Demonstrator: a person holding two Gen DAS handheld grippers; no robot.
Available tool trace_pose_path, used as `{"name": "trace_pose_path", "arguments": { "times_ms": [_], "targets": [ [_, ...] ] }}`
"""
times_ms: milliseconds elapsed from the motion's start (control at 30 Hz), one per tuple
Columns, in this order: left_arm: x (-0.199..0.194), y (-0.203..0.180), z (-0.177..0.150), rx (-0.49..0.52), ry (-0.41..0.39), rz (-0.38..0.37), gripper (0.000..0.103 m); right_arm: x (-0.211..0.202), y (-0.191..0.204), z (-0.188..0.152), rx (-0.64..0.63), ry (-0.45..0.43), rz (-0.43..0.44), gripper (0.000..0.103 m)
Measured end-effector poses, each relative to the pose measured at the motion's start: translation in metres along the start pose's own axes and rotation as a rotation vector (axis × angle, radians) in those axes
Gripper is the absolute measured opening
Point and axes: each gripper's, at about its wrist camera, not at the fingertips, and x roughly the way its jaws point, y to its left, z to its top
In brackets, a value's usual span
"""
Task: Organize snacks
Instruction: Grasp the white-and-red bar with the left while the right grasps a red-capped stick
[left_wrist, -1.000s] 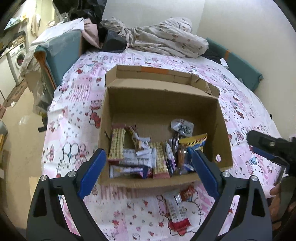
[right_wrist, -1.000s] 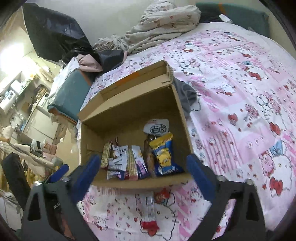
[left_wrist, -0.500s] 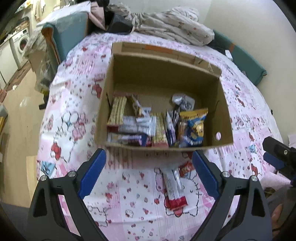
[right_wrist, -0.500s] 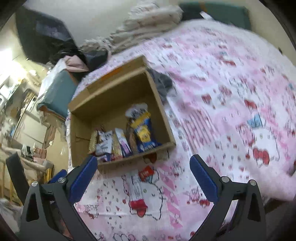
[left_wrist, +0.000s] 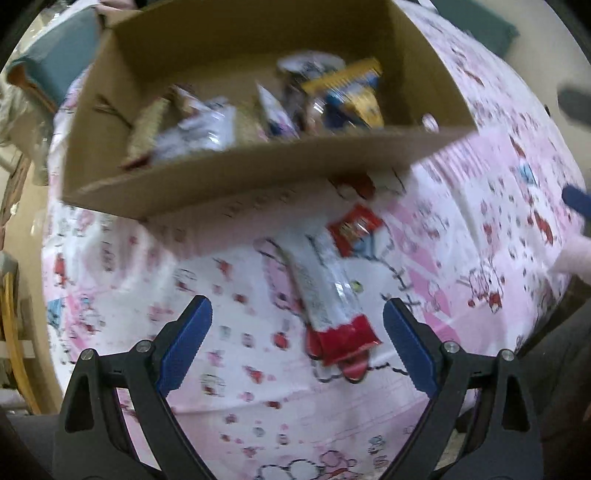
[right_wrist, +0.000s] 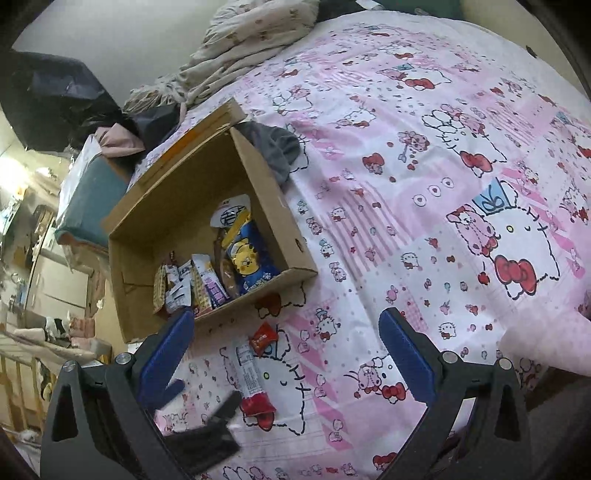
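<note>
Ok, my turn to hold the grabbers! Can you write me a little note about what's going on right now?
Left gripper: open, empty, above the long red-ended snack bar on the bedsheet.
Right gripper: open, empty.
Small red packet: on the sheet beside the bar, just outside the cardboard box.
Done: several snacks lie inside the box.
Left: put the bar and red packet in.
</note>
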Motion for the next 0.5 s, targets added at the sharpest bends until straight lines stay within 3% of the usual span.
{"name": "trace_pose_path", "arguments": {
  "times_ms": [200,233,267,367,500],
  "targets": [
    [0.022,-0.024,-0.009,0.116,0.049,-0.009,0.066,0.0,-0.001,-0.001,-0.003,0.0,-0.011,0.102],
    [0.026,-0.024,-0.01,0.117,0.064,-0.006,0.058,0.0,-0.002,0.0,0.001,-0.001,-0.011,0.102],
    [0.03,-0.022,-0.011,0.115,0.078,-0.007,0.043,-0.001,-0.003,0.0,0.006,-0.001,-0.01,0.102],
    [0.032,-0.01,-0.013,0.08,0.089,-0.046,0.028,0.001,-0.004,0.0,0.016,0.005,-0.008,0.102],
    [0.025,0.012,-0.014,0.003,0.119,-0.111,0.028,0.003,-0.003,0.0,0.013,0.009,0.0,0.102]
  ]
}}
